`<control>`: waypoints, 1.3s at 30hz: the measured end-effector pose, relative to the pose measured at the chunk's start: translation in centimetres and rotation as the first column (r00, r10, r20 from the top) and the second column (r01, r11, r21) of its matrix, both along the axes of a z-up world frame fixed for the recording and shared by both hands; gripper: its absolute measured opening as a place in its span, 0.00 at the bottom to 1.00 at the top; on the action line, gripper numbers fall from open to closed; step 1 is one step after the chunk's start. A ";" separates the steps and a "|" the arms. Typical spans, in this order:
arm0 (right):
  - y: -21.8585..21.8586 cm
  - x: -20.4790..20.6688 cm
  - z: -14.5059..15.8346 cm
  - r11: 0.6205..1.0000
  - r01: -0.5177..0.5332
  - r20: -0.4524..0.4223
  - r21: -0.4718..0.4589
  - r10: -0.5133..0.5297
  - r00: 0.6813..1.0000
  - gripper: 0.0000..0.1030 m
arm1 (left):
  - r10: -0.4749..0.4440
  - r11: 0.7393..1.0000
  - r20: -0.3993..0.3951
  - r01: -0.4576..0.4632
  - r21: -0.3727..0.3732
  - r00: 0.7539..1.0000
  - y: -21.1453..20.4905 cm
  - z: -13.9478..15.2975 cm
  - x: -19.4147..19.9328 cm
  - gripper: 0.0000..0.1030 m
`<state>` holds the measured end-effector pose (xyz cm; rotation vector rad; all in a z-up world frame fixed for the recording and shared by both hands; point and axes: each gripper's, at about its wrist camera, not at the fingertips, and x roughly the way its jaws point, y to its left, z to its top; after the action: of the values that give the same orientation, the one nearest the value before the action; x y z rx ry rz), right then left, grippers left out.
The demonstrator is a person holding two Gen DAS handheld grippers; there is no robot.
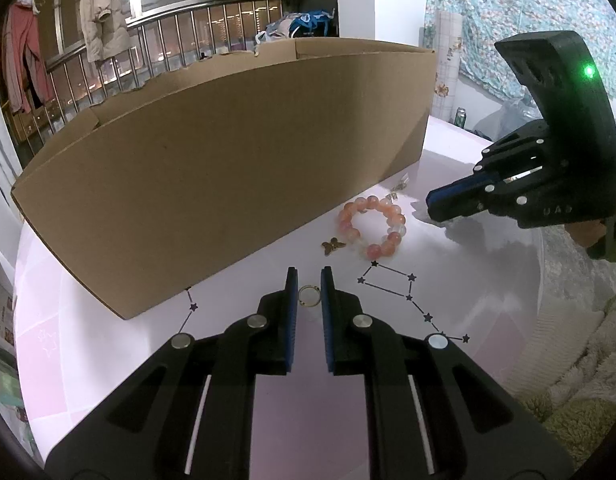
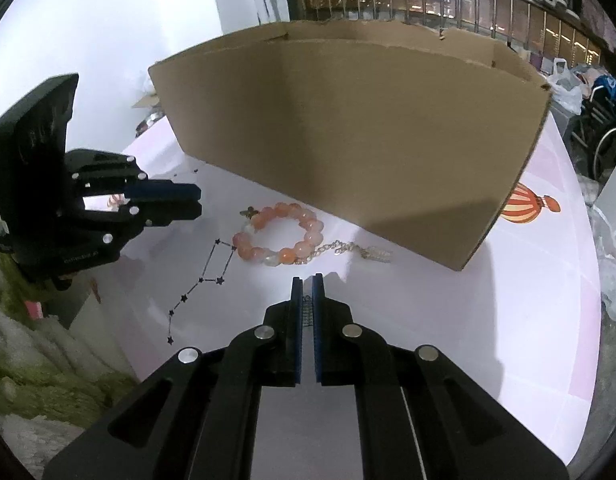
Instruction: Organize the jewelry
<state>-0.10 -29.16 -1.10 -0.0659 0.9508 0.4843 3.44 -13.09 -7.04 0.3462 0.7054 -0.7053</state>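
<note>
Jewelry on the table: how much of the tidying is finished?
Done: unclear, the inside of the cardboard box is hidden. In hand: left tongs pinch a gold ring, right tongs grip a small chain-like piece. Left: bead bracelet, butterfly charm and silver chain lie outside on the table.

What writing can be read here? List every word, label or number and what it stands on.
Nothing reads clearly.
Embossed letters on the right tool: too faint to read.
Raised lettering on the left tool: blurred.
Green can label: too small.
</note>
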 end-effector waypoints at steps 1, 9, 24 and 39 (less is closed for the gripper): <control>-0.1 0.0 0.1 1.000 0.003 0.003 0.005 -0.003 1.000 0.04 | 0.000 1.000 0.002 0.000 0.000 1.000 0.0 0.1 0.0 0.10; -1.0 -0.6 2.1 0.999 0.036 0.054 0.025 -0.037 0.998 0.04 | -0.001 1.000 0.032 0.001 -0.010 0.999 0.4 1.0 -0.8 0.10; -2.2 0.1 11.9 0.989 -0.006 0.268 0.145 -0.033 0.963 0.04 | -0.031 0.985 0.227 0.068 -0.156 0.973 2.1 12.3 -0.8 0.10; -2.3 10.6 9.0 0.983 0.014 0.146 0.185 -0.041 0.988 0.05 | -0.017 0.996 0.123 0.028 -0.089 0.992 -1.1 9.4 9.8 0.11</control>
<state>10.49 -31.49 7.87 0.0769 0.7560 0.5319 13.23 -14.21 2.40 0.3123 0.5521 -0.7286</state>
